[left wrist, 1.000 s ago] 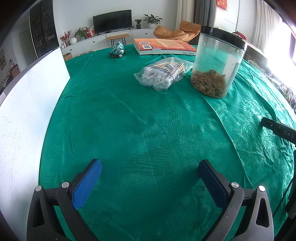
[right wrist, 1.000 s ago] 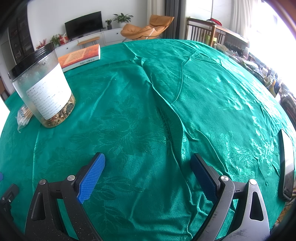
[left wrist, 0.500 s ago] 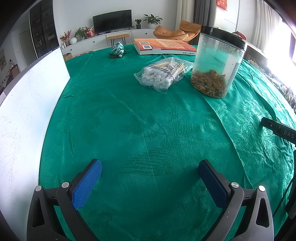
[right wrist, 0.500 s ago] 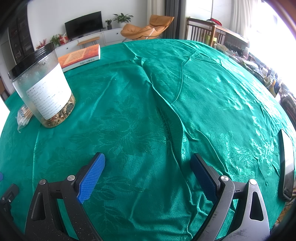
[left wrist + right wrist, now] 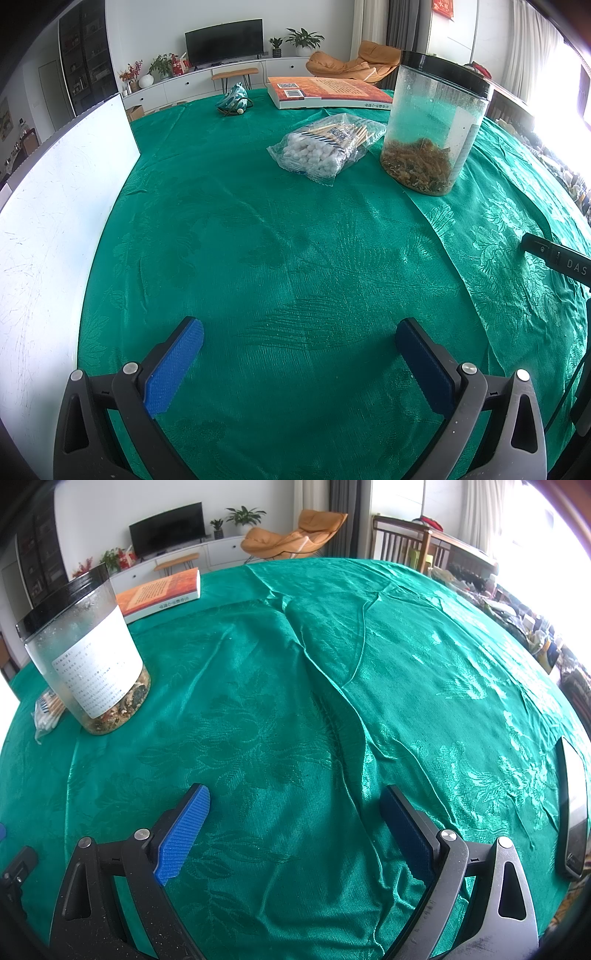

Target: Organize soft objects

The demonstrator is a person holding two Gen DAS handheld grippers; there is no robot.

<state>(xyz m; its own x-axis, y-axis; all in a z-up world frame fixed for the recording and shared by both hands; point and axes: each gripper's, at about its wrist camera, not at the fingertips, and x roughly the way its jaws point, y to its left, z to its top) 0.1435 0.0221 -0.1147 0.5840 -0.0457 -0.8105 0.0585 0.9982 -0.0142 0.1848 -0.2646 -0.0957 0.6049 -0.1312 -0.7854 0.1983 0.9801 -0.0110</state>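
A clear bag of cotton swabs (image 5: 324, 147) lies on the green tablecloth (image 5: 280, 251) at the far middle of the left wrist view; only its end (image 5: 47, 716) peeks out behind the jar in the right wrist view. My left gripper (image 5: 299, 334) stands open over bare cloth, well short of the bag. My right gripper (image 5: 295, 801) is open too, above wrinkled cloth (image 5: 332, 701), holding nothing.
A clear jar with a black lid and dried bits (image 5: 430, 129) stands right of the bag, also seen as the jar (image 5: 86, 653). An orange book (image 5: 325, 92) and a small teal object (image 5: 233, 99) lie farther back. A white board (image 5: 48, 221) borders the left. A phone (image 5: 572, 812) lies at the right edge.
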